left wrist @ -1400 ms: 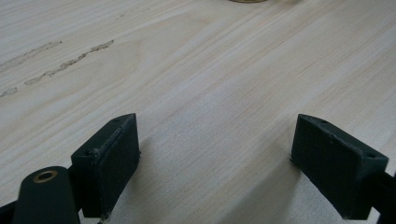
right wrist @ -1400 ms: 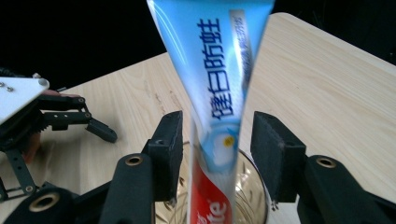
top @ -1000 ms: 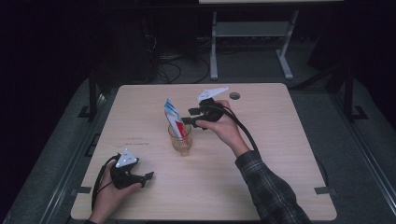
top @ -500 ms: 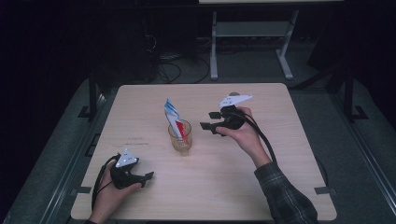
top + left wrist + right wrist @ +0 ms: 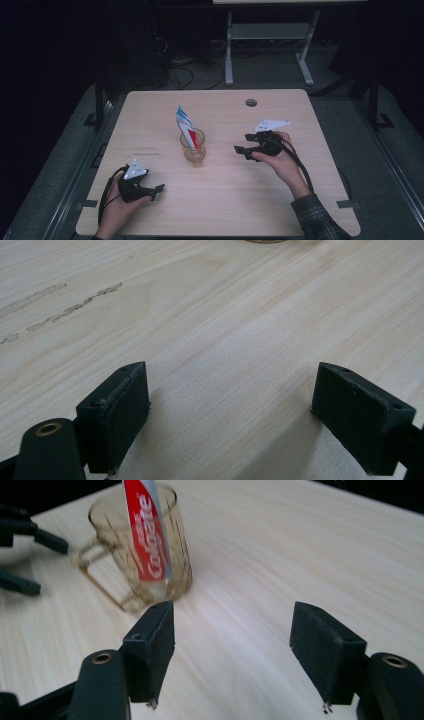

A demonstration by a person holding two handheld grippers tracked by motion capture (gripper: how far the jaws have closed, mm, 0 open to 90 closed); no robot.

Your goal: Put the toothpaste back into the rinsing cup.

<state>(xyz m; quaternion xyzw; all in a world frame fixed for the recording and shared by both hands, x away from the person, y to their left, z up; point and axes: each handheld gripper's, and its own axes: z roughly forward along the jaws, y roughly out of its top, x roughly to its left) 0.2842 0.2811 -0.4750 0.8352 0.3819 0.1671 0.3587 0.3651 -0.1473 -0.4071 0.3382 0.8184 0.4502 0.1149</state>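
At a pale wooden table [image 5: 150, 115], you held a gripper in each hand while a toothpaste tube [image 5: 185, 128] stood tilted in a clear glass mug [image 5: 193, 147] near the middle of the tabletop. The tube's red body sat down inside the mug and its crimped blue-and-white end stuck up above the rim, leaning away from you and to the left in the high view. Your right gripper [image 5: 240, 149] was over the table to the right of the mug, well apart from it, its tips pointing back toward the glass. Its jaws had just been opening and stood spread wide with only bare wood between them. In the right gripper view [image 5: 235, 650] the mug [image 5: 141, 550] lay beyond the left-hand jaw and off to that side, outside the gap, with its handle turned to the left of that view and the tube [image 5: 147, 530] rising out of it; neither pad touched glass or tube. Your left gripper [image 5: 159, 188] rested low near the front left edge of the table, some way from the mug, pointing right across the tabletop. In the left gripper view [image 5: 232, 415] its jaws were likewise spread wide over bare wood grain, pinching nothing. A round cable hole [image 5: 251, 102] sat in the far part of the tabletop, beyond your right hand [image 5: 280, 160]
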